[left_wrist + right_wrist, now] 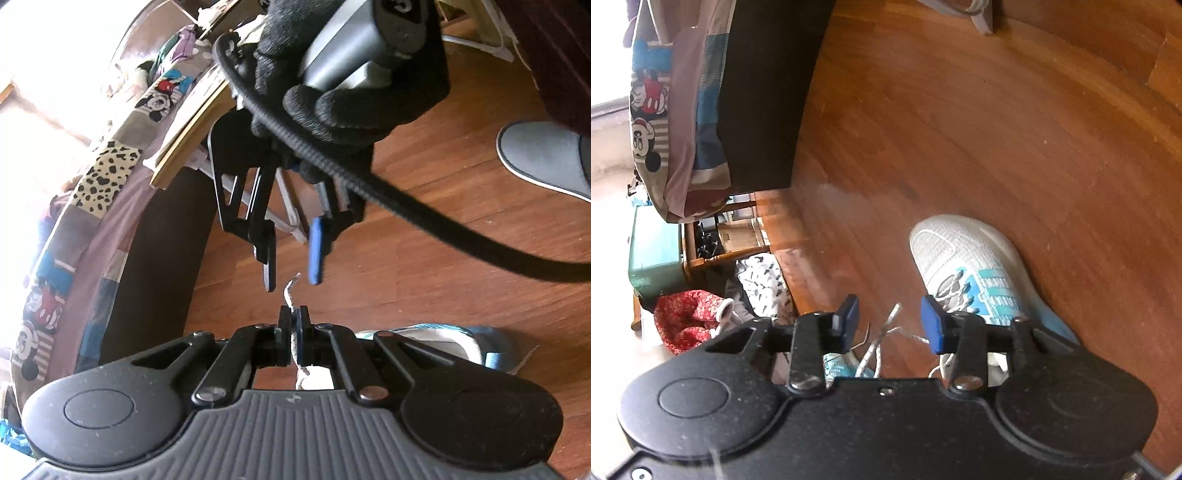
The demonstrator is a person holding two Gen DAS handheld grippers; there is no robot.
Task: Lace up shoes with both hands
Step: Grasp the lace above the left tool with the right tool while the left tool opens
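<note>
A white sneaker [964, 254] with teal stripes lies on the wooden floor; in the left wrist view only its heel part [443, 336] shows behind the gripper. My left gripper [293, 317] is shut on a white speckled shoelace [291, 291], whose tip sticks up above the jaws. The right gripper [291, 273], held by a black-gloved hand [325, 110], hangs open just above that lace tip. In the right wrist view the right gripper [890, 321] is open, with the lace ends [886, 332] between and below its blue pads [932, 325], untouched.
A bed with a cartoon-print cover [74, 206] and dark base [764, 96] stands at the left. A grey slipper [546, 155] is at the right on the wood floor [997, 129]. Clothes and a green box [653, 254] lie at the lower left. A black cable [406, 210] crosses the view.
</note>
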